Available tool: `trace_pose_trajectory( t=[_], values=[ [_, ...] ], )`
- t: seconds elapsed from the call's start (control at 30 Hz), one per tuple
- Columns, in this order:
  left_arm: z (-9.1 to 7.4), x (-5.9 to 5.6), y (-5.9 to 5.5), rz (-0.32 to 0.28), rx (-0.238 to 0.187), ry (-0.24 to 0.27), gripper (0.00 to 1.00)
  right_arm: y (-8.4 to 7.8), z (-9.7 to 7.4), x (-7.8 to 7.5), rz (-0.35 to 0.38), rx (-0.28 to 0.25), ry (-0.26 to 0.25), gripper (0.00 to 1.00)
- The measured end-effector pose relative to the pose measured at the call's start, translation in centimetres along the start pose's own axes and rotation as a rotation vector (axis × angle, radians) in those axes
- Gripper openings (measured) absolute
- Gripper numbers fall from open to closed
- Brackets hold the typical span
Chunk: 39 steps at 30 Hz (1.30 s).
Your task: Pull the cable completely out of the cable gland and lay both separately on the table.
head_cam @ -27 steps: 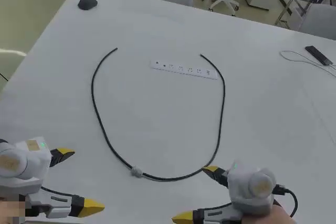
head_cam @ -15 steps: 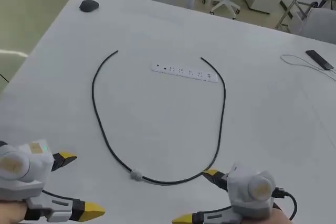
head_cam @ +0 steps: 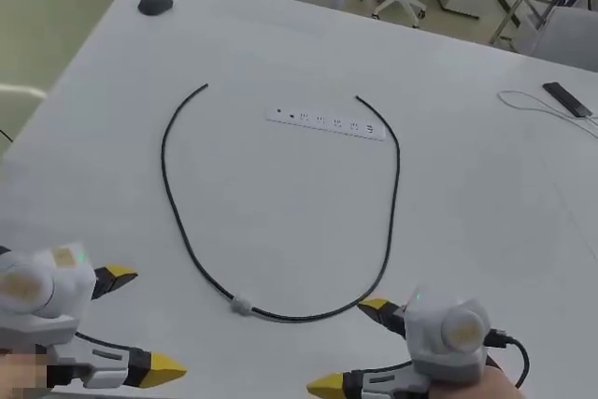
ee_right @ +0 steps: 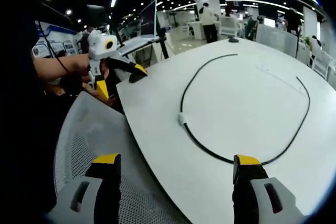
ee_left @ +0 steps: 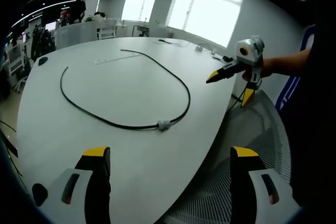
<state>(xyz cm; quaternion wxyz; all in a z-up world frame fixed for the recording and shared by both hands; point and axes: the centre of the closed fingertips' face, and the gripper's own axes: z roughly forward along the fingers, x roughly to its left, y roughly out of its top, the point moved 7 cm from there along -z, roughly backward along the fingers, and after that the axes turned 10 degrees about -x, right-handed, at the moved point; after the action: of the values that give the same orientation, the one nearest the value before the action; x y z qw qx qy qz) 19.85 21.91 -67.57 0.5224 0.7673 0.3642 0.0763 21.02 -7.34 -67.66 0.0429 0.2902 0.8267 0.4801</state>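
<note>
Nothing on the table (head_cam: 280, 221) has been shifted since the earlier frames. Only a slight drift of the head view is noted, and both grippers are found almost where they were, at the near edge. The cable (head_cam: 166, 184) is laid in the same open loop, and the cable gland (head_cam: 243, 306) is still threaded on it at the bottom of that loop.

The left gripper (head_cam: 149, 320) is held with its fingers spread wide and nothing between them, and the same is seen of the right gripper (head_cam: 348, 345). In both gripper views the yellow-tipped fingers are parted, with the loop lying ahead of them.

The cable gland is placed ahead of the fingertips and between the two grippers, apart from both. In the head view the near stretch of the cable is passed just beside the far fingertip (head_cam: 374, 305) of the right gripper. Whether it is touched cannot be told. A power strip (head_cam: 327, 124) is left beyond the loop's open ends, well apart from the fingers.

With nothing grasped and so little changed, the pull is judged not yet begun. The cable gland would probably have to be pinched by one gripper and the cable by the other, close beside it. Since a long stretch of cable is left on either side, more than one grip is likely to be needed.
</note>
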Motion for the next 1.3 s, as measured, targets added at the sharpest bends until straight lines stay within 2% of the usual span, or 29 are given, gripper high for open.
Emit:
trace_pose_trajectory(
  t=[0.5,0.63,0.83,1.3],
  values=[
    [-0.40,0.10,0.15,-0.001,-0.004,0.005,0.95,0.10,0.13,0.28,0.000,-0.007,-0.004,0.88],
    [-0.30,0.28,0.01,0.003,0.012,0.003,0.94,-0.02,0.27,0.22,0.004,-0.001,-0.003,0.87],
    [-0.07,0.11,0.13,0.002,0.000,0.004,0.95,0.05,0.32,0.51,-0.002,0.005,0.006,0.87],
    [-0.32,0.06,0.08,0.000,0.000,0.013,0.95,0.00,0.24,0.07,-0.007,0.013,0.001,0.87]
  ],
)
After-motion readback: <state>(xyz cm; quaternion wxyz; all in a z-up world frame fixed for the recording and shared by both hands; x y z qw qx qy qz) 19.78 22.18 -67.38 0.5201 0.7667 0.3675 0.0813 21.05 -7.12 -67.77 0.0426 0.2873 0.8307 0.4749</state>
